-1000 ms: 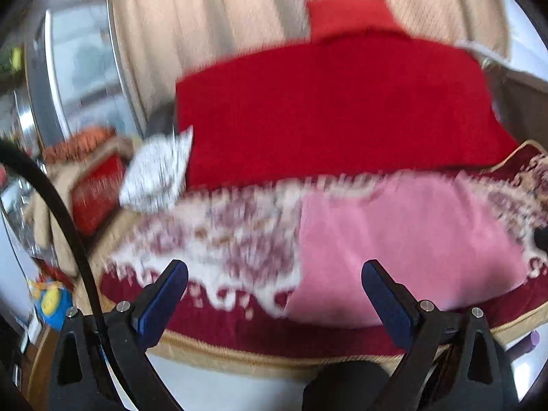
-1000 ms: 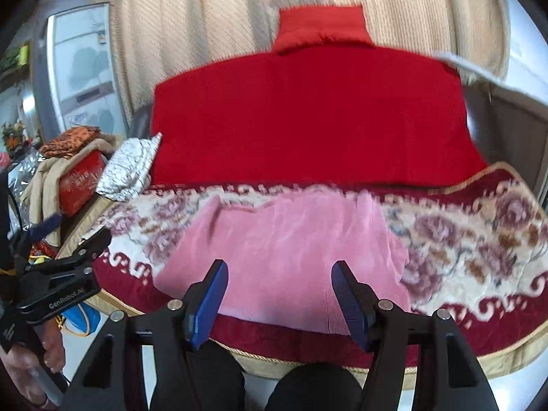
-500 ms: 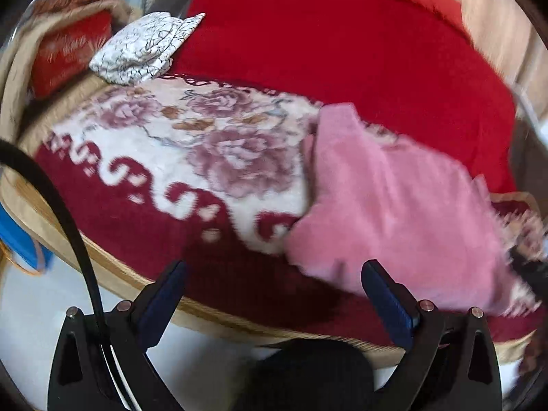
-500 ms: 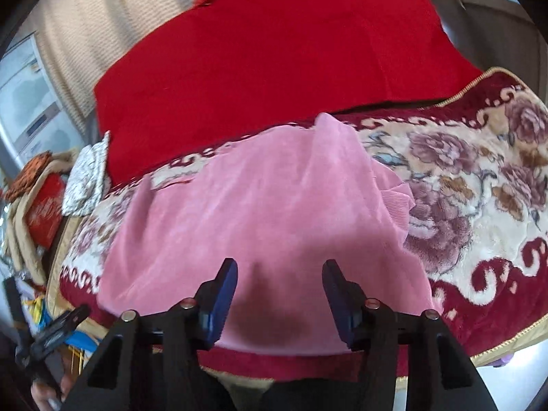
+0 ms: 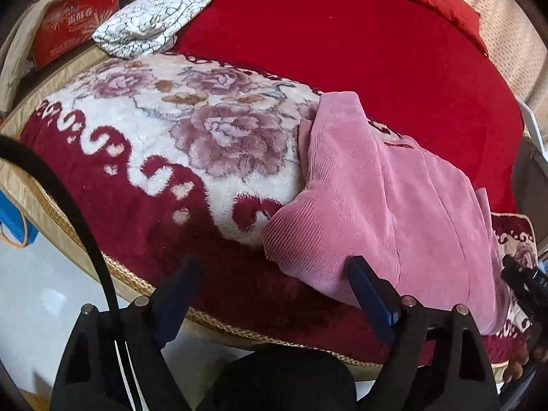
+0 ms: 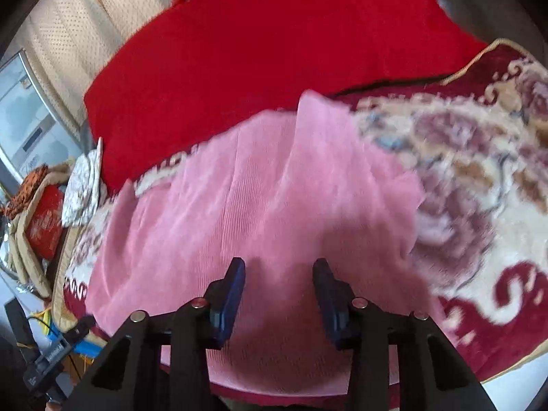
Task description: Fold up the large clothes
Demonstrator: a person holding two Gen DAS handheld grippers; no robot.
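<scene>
1. The red box [image 5: 73, 25] in the upper left of the left wrist view carries white firework-like marks and printed characters too small to read. The second gripper body at the lower left of the right wrist view has white lettering that is too blurred to read.
2. The pink garment [image 5: 394, 212] lies on the floral blanket [image 5: 178, 144], filling the centre right of the left wrist view and the middle of the right wrist view [image 6: 260, 212]. Its ribbed corner reaches toward the lower centre, over the blanket's dark red border.
3. The left gripper [image 5: 274, 281] is spread wide and holds nothing; its right finger lies over the garment's lower edge in the picture, though contact cannot be judged.
4. The right gripper [image 6: 279, 284] is parted over the pink cloth with nothing pinched between its fingers; whether the tips touch the cloth cannot be told.
5. A red cover [image 5: 359, 44] spans the upper frame behind the blanket, and a white crackle-patterned cloth [image 5: 150, 24] sits at the upper left beside the box.
6. A black cable [image 5: 68, 212] arcs across the lower left of the left wrist view, over the blanket's border.
7. The right wrist view is motion-blurred, so the blanket pattern [image 6: 479, 178] smears on the right. The garment's far right end is cut off behind a dark gripper part at the left wrist view's right edge.
</scene>
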